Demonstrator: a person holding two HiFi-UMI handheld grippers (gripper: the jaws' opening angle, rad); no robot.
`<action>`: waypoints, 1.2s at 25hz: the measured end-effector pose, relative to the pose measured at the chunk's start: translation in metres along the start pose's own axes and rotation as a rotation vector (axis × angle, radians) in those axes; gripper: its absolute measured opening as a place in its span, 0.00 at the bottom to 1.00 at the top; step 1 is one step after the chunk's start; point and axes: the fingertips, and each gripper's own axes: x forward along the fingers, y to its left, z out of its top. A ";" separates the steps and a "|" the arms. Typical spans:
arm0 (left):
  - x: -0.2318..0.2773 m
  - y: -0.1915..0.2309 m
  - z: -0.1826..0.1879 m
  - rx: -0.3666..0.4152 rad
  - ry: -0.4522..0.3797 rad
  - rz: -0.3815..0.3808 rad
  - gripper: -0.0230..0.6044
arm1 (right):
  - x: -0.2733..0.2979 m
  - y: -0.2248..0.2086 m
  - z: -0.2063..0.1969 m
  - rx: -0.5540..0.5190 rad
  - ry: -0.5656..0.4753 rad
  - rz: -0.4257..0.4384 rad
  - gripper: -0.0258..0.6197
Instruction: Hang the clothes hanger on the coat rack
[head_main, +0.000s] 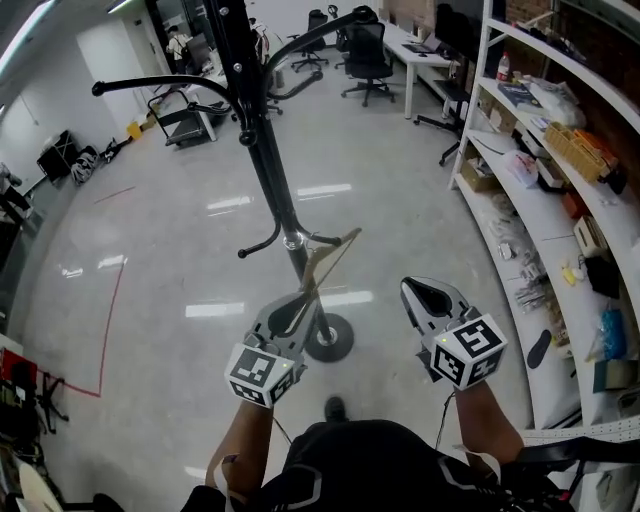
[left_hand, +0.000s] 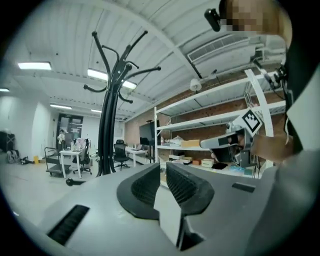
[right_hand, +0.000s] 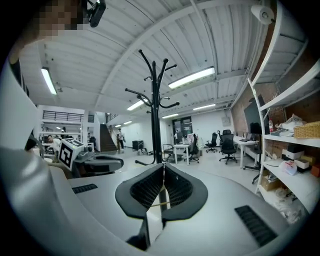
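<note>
The black coat rack (head_main: 268, 165) rises from a round base (head_main: 331, 341) just ahead of me, its curved hooks (head_main: 160, 84) spreading near the top. A thin wooden clothes hanger (head_main: 336, 257) slants up and to the right from my left gripper (head_main: 299, 301), which is shut on its lower end beside the pole. In the left gripper view the jaws (left_hand: 162, 172) stand a narrow slit apart, with the rack (left_hand: 107, 135) to their left. My right gripper (head_main: 416, 290) hovers to the right of the pole, shut and empty. Its own view has the rack (right_hand: 156, 125) straight ahead beyond the jaws (right_hand: 163, 172).
White shelves (head_main: 545, 215) full of small items curve along the right side. Office chairs (head_main: 366, 58) and desks stand at the back, a cart (head_main: 182, 118) at the back left. A red tape line (head_main: 110, 310) marks the glossy floor at left.
</note>
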 end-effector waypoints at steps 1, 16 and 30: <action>-0.013 -0.006 0.008 -0.003 -0.018 0.013 0.08 | -0.009 0.005 0.001 -0.001 -0.010 0.014 0.05; -0.164 -0.134 0.066 -0.096 -0.135 0.100 0.04 | -0.131 0.086 -0.002 -0.009 -0.042 0.183 0.05; -0.322 -0.204 0.055 -0.070 -0.130 0.059 0.04 | -0.208 0.224 -0.015 -0.013 -0.038 0.162 0.05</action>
